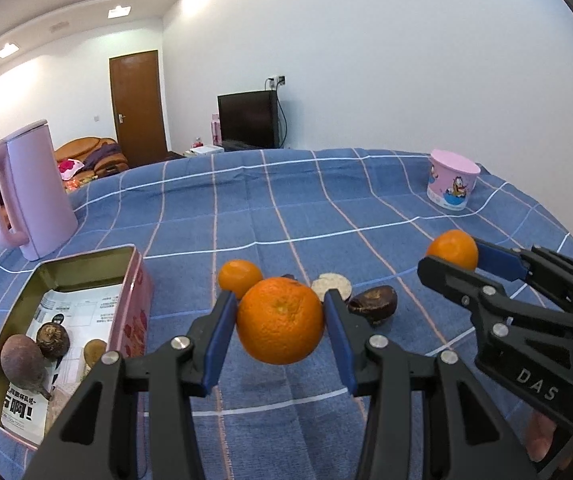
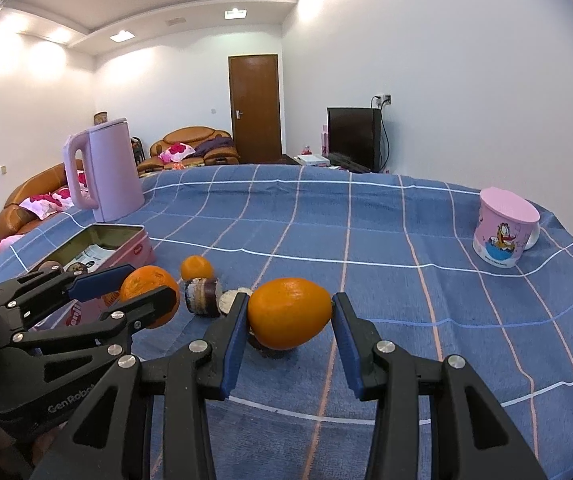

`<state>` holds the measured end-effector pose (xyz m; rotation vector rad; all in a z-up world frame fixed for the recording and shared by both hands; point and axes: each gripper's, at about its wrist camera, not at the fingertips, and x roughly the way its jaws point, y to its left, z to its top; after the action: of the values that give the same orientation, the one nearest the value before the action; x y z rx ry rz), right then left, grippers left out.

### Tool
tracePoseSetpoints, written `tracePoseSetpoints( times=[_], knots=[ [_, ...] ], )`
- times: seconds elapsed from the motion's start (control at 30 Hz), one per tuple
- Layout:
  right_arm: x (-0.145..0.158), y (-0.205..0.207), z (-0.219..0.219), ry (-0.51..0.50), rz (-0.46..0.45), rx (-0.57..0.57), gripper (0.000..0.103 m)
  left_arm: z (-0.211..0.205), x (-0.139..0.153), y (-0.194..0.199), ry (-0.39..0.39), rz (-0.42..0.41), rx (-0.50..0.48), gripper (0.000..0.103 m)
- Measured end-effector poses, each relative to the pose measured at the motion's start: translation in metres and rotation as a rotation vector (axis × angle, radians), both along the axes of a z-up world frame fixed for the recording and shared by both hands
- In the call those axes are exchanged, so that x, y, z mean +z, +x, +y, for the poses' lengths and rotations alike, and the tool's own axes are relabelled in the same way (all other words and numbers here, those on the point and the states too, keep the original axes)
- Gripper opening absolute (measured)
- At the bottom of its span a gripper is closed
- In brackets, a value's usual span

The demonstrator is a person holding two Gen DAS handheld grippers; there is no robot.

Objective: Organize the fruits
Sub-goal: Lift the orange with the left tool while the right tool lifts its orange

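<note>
My left gripper is shut on a large orange and holds it above the blue checked cloth; it also shows in the right wrist view. My right gripper is shut on another orange, also lifted; it shows at the right of the left wrist view. A small orange lies on the cloth behind. Dark brown water chestnuts and a pale cut one lie beside it. An open pink tin at the left holds brown fruits on printed paper.
A pink kettle stands behind the tin at the left. A pink cartoon cup stands at the far right of the table. The table's far edge curves behind them, with a sofa, door and TV beyond.
</note>
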<state>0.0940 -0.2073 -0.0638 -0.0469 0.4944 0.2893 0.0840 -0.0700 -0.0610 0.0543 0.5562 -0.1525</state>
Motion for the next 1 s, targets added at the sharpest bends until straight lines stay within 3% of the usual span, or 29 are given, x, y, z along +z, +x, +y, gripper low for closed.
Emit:
tracePoseSetpoints(
  times=[1.0],
  knots=[
    [0.008, -0.018, -0.002, 0.012, -0.108, 0.015, 0.044, 0.0, 0.009, -0.017, 0.022, -0.107, 0.035, 0.047]
  ],
)
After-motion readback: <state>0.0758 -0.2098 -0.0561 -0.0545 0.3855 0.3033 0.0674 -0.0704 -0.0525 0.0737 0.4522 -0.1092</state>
